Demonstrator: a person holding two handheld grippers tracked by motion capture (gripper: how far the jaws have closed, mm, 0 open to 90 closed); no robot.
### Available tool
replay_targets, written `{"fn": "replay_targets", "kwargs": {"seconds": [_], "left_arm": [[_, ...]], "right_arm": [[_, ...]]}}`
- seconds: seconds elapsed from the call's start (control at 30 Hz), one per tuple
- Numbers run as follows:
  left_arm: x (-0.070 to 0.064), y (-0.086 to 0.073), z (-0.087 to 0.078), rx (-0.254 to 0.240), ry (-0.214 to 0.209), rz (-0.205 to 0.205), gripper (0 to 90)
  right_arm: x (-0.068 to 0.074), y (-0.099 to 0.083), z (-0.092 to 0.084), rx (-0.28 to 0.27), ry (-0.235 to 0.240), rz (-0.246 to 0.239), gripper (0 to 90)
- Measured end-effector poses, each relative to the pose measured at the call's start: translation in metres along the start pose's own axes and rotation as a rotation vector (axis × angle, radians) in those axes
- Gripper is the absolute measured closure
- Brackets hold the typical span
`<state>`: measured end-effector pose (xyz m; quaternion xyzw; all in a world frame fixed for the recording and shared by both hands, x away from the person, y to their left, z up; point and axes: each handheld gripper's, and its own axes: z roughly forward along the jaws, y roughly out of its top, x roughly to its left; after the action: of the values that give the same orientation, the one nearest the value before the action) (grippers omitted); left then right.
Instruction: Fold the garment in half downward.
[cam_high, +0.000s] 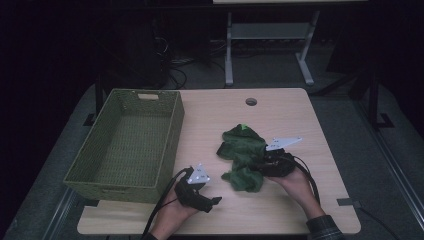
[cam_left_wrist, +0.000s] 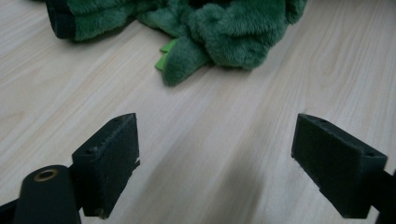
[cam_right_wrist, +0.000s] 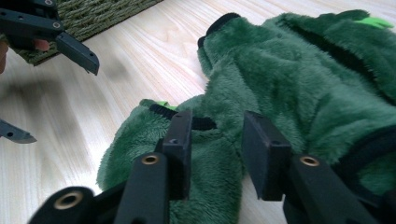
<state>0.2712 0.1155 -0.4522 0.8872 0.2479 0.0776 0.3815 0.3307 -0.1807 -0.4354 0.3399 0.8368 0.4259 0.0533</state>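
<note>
- Two claws over a pale wooden worktop (cam_high: 290, 107), one in each of the person's hands, both coming in from the near edge.
- The green plush garment (cam_high: 243, 156) lies crumpled a bit right of the worktop's middle. It's fuzzy dark green with black trim and small bright green bits poking out.
- The right claw (cam_right_wrist: 215, 149) sits right on the garment's near right side. Its jaws stand fairly narrow, a modest gap between them with green fleece showing through it. The pads don't look like they're pinching the fabric, so I'd call it let go, just parked on top.
- In the high view the right claw (cam_high: 267, 164) is touching the plush, its grey three-cornered plate sticking up above it.
- The left claw (cam_left_wrist: 215, 161) is spread wide with only bare wood between the jaws. The garment (cam_left_wrist: 219, 32) lies ahead of it, clearly apart and not touched.
- From above, the left claw (cam_high: 212, 201) hovers near the front edge of the worktop, left of the garment, cable trailing back along the forearm.
- A woven green basket (cam_high: 172, 132) takes up the left part of the worktop, well apart from the garment, just beside the left hand.
- One round hole (cam_high: 251, 101) sits near the far edge of the worktop.
</note>
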Motion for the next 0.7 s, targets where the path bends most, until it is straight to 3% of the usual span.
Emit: {"fn": "replay_targets", "kwargs": {"seconds": [0.1,0.37,0.7], "left_arm": [[0.000,0.008,0.001,-0.006,0.003,0.008,14.8],[0.007,0.033,0.003,-0.027,-0.023,0.029,26.9],[0.031,0.062,0.001,-0.074,0.008,0.034,45.6]], "right_arm": [[-0.001,0.003,-0.006,-0.012,-0.002,0.001,60.6],[-0.010,0.012,-0.017,-0.029,-0.023,-0.001,58.8],[-0.024,0.024,-0.019,-0.048,-0.052,-0.007,56.3]]}}
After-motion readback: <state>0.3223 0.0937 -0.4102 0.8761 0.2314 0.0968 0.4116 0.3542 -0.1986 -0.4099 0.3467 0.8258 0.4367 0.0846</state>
